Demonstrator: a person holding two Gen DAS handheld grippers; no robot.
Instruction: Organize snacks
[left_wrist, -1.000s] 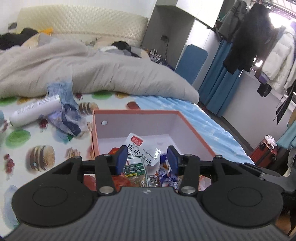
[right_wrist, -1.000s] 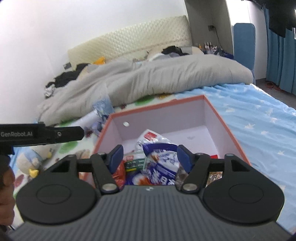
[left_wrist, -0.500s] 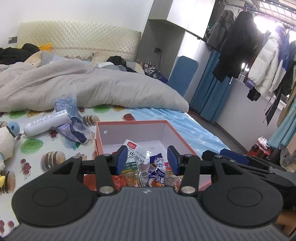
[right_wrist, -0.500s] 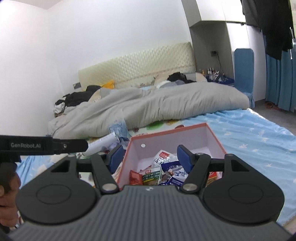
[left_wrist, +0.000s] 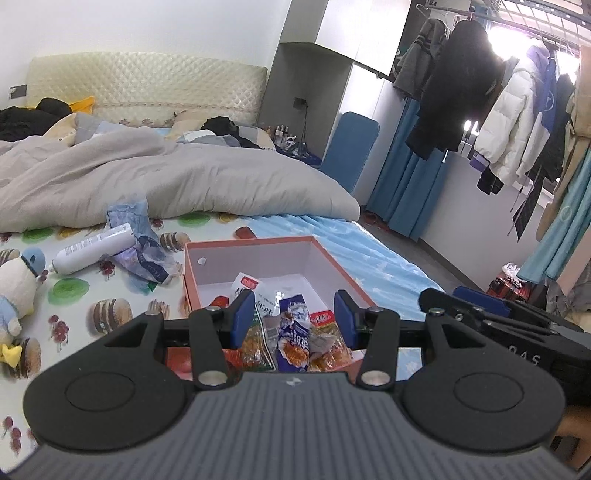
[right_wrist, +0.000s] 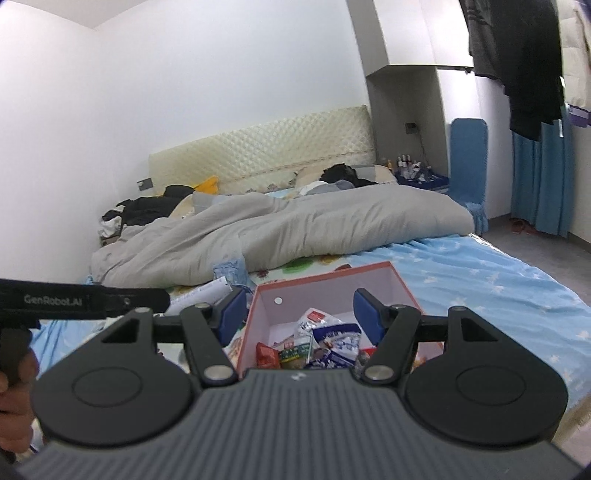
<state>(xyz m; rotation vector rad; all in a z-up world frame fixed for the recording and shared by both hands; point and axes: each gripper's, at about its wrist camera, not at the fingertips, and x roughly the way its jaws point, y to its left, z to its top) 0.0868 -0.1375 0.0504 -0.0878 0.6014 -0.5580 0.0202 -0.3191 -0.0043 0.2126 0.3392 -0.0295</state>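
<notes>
An orange box (left_wrist: 334, 258) (right_wrist: 404, 284) with a white inside sits on the bed, holding several snack packets (left_wrist: 291, 328) (right_wrist: 317, 343) piled at its near end. My left gripper (left_wrist: 293, 319) hangs open above and short of the box, with nothing between its blue pads. My right gripper (right_wrist: 299, 317) is open too, raised above the box's near edge and empty. The right gripper's black body (left_wrist: 498, 325) shows at the right of the left wrist view; the left one's arm (right_wrist: 74, 301) crosses the left of the right wrist view.
A white tube (left_wrist: 92, 247) and a crumpled blue wrapper (left_wrist: 144, 251) lie left of the box on the patterned sheet. A plush toy (left_wrist: 14, 288) sits at far left. A grey duvet (left_wrist: 166, 184) covers the bed behind. Coats (left_wrist: 461, 85) hang at the right.
Both grippers have drawn back and risen away from the box, which now looks smaller and lower in both views. Their jaws stayed as wide as before, empty.
</notes>
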